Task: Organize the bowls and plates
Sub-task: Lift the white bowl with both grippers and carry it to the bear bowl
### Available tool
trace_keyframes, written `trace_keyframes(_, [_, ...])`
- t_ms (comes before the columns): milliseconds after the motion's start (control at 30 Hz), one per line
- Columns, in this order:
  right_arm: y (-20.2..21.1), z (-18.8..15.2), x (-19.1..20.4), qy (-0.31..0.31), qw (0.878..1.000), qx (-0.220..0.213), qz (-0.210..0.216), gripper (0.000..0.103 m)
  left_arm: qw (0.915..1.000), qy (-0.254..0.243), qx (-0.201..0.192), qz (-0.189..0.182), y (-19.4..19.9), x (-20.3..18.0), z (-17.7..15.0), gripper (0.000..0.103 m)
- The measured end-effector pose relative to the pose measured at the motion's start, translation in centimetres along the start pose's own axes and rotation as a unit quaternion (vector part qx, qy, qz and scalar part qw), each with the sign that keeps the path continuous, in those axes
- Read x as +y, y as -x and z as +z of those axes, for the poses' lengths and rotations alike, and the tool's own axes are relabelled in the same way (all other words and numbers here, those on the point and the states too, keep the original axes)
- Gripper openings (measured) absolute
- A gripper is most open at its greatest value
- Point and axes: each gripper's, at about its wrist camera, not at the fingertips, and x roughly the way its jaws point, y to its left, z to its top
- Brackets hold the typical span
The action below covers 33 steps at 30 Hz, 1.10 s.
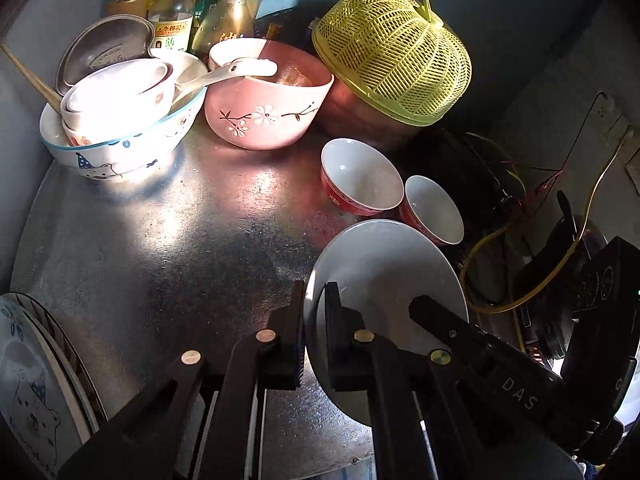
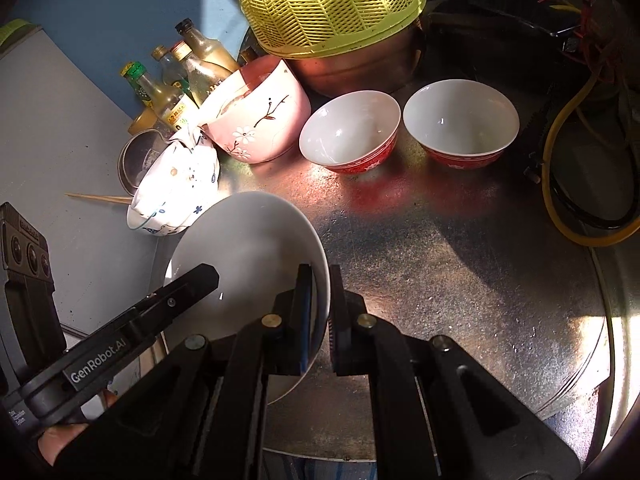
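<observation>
I have both sets of fingers clamped on the same white plate (image 1: 384, 276), one on each side of its rim. My left gripper (image 1: 314, 308) pinches the plate's left edge, the rim caught between its narrow-set pads. My right gripper (image 2: 320, 300) does the same on the opposite edge, its fingers closed down tight on the rim. In the left wrist view the right gripper's arm reaches in across the plate from the right; in the right wrist view the left one comes in from the left, with part of a hand (image 2: 60, 440) below it.

The plate is tilted above the shiny metal tabletop (image 1: 180, 240), not lying flat on it. Just beyond the plate stand two red bowls (image 2: 350, 132) with white insides, side by side and upright. Farther from the plate than those sits a pink bowl (image 1: 266, 108) with a flower pattern, holding a white spoon. Left of the pink bowl, seen from the left wrist, is a stack of white bowls (image 1: 120, 120) with blue trim, chopsticks poking out. Behind the red bowls a yellow basket (image 1: 390, 54) lies upside down over a metal pot. Bottles (image 1: 200, 4) cluster at the back, beyond the pink bowl. Another patterned plate (image 1: 32, 380) stands on edge in a rack, left of the held plate.
</observation>
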Motion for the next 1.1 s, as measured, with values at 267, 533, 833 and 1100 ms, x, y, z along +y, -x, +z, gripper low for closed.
trace_keyframes(267, [1.7, -1.3, 1.0, 0.015, 1.000, 0.000, 0.012, 0.008, 0.9999, 0.006, -0.013, 0.010, 2.6, -0.2, -1.4, 0.006])
trace_keyframes(533, [2.9, -2.4, 2.4, 0.030, 0.999, 0.000, 0.025, 0.008, 0.9994, 0.016, -0.026, 0.019, 5.1, 0.2, -2.7, 0.006])
trace_keyframes(833, [3.7, -3.1, 3.6, 0.048, 0.998, 0.000, 0.034, 0.008, 0.9986, 0.025, -0.039, 0.027, 7.0, 0.6, -3.7, 0.006])
trace_keyframes(1100, [4.1, -3.6, 4.6, 0.062, 0.997, 0.002, 0.043, 0.008, 0.9975, 0.036, -0.049, 0.035, 8.4, 1.3, -4.3, 0.006])
